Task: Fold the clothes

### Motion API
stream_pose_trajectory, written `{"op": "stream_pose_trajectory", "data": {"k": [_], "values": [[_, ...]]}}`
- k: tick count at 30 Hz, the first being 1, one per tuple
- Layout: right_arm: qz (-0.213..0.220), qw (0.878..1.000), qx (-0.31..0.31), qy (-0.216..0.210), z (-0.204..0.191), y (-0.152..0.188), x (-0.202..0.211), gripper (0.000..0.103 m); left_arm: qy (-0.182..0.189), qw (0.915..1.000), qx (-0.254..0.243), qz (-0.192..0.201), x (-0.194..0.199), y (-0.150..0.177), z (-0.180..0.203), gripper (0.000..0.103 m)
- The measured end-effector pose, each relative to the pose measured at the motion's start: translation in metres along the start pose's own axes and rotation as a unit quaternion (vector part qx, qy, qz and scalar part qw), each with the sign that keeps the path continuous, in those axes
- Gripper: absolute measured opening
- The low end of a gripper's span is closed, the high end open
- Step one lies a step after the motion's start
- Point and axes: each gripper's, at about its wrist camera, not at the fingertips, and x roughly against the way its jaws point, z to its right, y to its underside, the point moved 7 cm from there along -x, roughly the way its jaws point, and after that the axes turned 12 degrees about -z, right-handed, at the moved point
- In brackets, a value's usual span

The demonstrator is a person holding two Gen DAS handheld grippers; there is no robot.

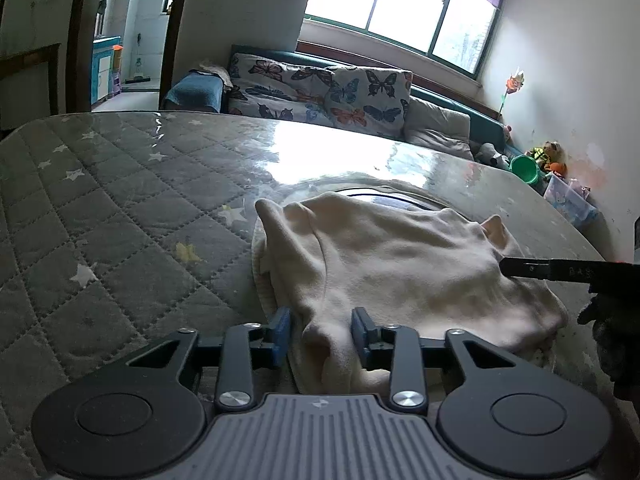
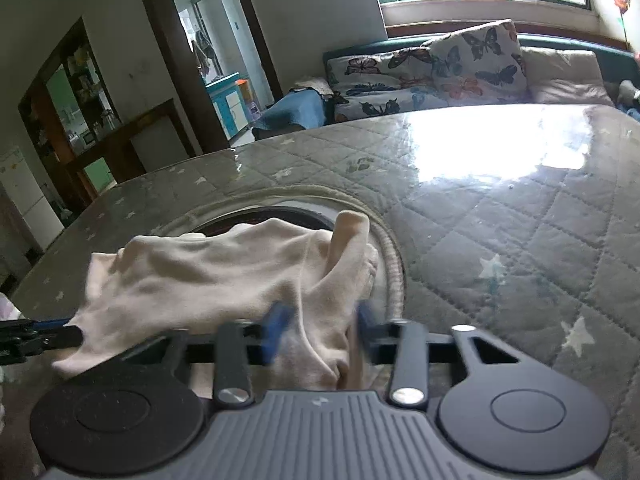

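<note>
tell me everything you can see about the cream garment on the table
The cream garment is soft, knit-looking cloth, plain and unprinted, bunched and wrinkled rather than flat. It lies on the quilted star-patterned table cover, partly over a round rimmed inset. A fold of its near edge stands between the blue pads of the left gripper; another bunched fold runs between those of the right gripper. Whether either pair presses it is unclear. Peaks of cloth stick up at the far corners.

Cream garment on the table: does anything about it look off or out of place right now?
Only its shape. The cream garment lies bunched and wrinkled on the quilted table cover, corners poking up, not flat. A fold sits between the left gripper and another between the right gripper. No spill or damage shows.
</note>
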Motion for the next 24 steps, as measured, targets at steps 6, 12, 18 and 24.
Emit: {"op": "stream_pose_trajectory", "data": {"k": [6,12,18,24], "values": [[-0.004,1.0,0.011,-0.017,-0.01,0.001,0.009,0.017,0.02,0.9997,0.011,-0.008,0.002,0.0,-0.001,0.023],[-0.002,1.0,0.003,-0.015,-0.001,-0.001,0.005,0.031,0.02,0.9994,0.025,-0.012,0.001,-0.003,-0.004,0.03],[0.0,1.0,-0.008,-0.025,-0.003,0.002,0.0,0.017,0.03,0.9993,0.016,-0.019,-0.006,-0.006,0.005,0.019],[0.034,0.999,-0.008,-0.022,-0.005,0.002,0.029,0.014,0.056,0.9984,0.0,0.004,0.007,-0.022,0.026,0.018]]}}
